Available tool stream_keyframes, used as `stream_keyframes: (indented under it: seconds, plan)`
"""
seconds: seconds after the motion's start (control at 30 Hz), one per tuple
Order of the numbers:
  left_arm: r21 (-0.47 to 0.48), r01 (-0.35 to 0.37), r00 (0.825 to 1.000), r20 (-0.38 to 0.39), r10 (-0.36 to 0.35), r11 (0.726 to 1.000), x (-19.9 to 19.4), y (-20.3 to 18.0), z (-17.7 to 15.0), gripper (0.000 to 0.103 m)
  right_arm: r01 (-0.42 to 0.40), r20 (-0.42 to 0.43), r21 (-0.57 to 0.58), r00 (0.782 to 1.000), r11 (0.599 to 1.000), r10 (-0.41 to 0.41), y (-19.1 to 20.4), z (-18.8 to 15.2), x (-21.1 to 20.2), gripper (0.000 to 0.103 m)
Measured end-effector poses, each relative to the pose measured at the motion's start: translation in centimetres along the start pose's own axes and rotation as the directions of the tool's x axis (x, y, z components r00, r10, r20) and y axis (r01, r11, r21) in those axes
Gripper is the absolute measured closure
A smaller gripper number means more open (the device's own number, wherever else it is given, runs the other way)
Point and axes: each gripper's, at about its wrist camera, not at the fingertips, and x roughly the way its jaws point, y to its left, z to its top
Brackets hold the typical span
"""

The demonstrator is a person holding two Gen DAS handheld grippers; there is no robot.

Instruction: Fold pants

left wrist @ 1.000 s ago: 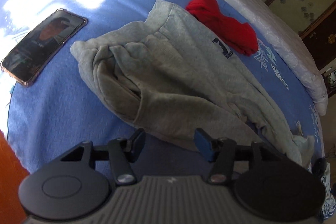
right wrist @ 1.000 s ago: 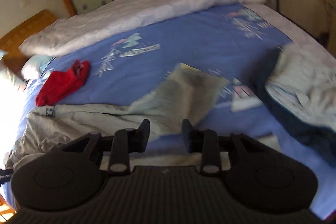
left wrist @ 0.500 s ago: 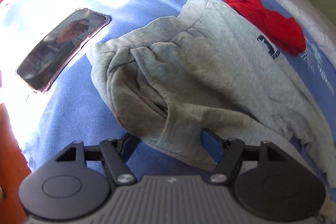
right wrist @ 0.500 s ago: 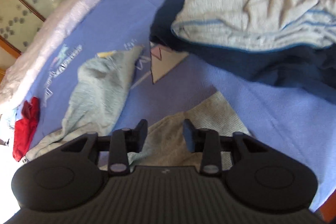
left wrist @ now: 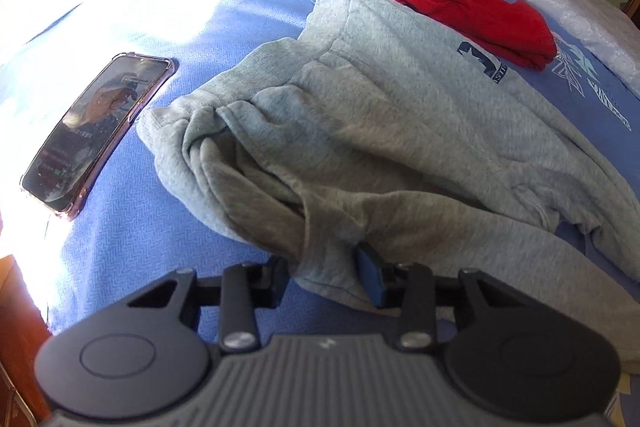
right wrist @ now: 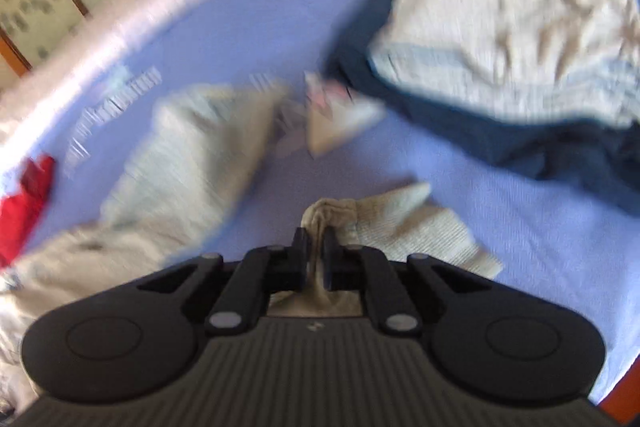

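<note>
Left wrist: left gripper (left wrist: 326, 273) jaws just closed, pinching waist edge of grey pants (left wrist: 380, 131) beside the phone (left wrist: 96, 131); legs run away rightward. Right gripper (right wrist: 315, 253) clamped on a cuff.

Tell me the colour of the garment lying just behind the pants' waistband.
Red. The crumpled red garment shows best in the left wrist view, beyond the grey pants.

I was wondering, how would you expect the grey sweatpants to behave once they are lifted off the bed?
The grey sweatpants lie bunched in soft folds, so they will probably droop. The fleece looks thick, so likely not slippery. Both grippers pinch only edges, so the middle should sag.
</note>
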Motion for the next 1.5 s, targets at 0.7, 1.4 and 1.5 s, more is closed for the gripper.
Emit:
stream_keyframes:
  seconds: [0.7,1.4,1.5]
  plan:
    - [0.044,0.102,0.994,-0.045,-0.1,0.994,-2.7,3.3,-1.4,0.077,-0.035,0.024,0.224,0.999,0.974,0.03,-14.3,-11.8,-9.3,0.078]
    - [-0.022,0.132,0.991,-0.034,-0.132,0.991,-6.2,4.5,-0.5,0.083,-0.045,0.227,0.223,0.974,0.974,-0.007,-13.3,-7.5,-11.2,0.095]
    - [-0.035,0.169,0.984,-0.044,-0.171,0.985,-6.9,4.9,0.2,0.09,-0.083,0.329,0.235,0.944,0.968,0.002,-14.1,-6.5,-14.4,0.095]
